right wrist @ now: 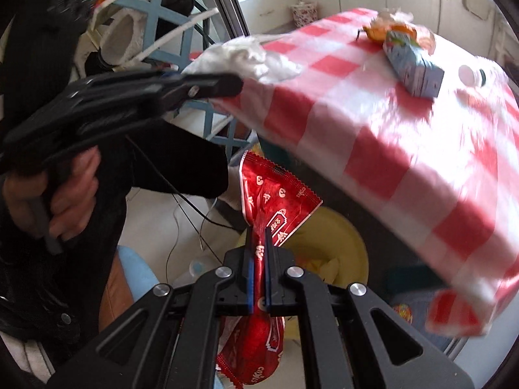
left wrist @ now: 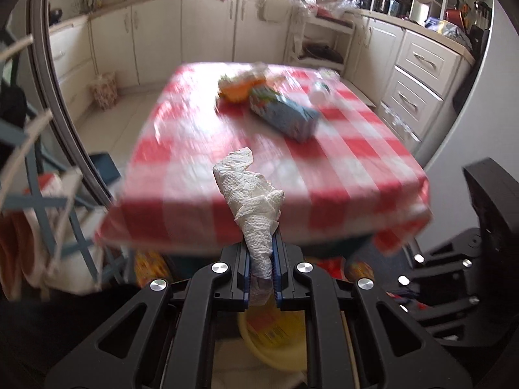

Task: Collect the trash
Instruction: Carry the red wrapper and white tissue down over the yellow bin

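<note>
Starting on the left. Left gripper [left wrist: 261, 243] squeezed tight on a twisted white paper towel [left wrist: 249, 188], pinched at its bottom end. Long way of the towel pointing out past the fingertips, toward the near edge of the table [left wrist: 181, 201] with the red and white cloth. Seen from the right wrist, held up by a hand [right wrist: 65, 194] beside the table's near left corner, with the towel bunched over that corner.

Down low in the middle, a yellow bin [right wrist: 343, 236] on the floor, partly tucked under the near edge of the table. Some yellow scraps inside it, hard to make out.

Then the right gripper [right wrist: 258, 236], pressed together on a shiny red wrapper [right wrist: 275, 194]. Wrapper running lengthwise between the two pads, top sticking out in front, bottom hanging behind. Open mouth of the bin lying straight ahead of and below these fingertips.

Probably the closer of the two to the bin, so likely first to let go. Left one higher and off to the side, needing to come down and across before dropping the towel.

Farther right, on the far half of the table, more trash not picked up yet: an orange packet [left wrist: 240, 89], a blue carton [left wrist: 285, 116] lying on its side with its long way slanted toward the right edge, and a small white bottle [left wrist: 319, 92] near the far right corner. All three blurry.
</note>
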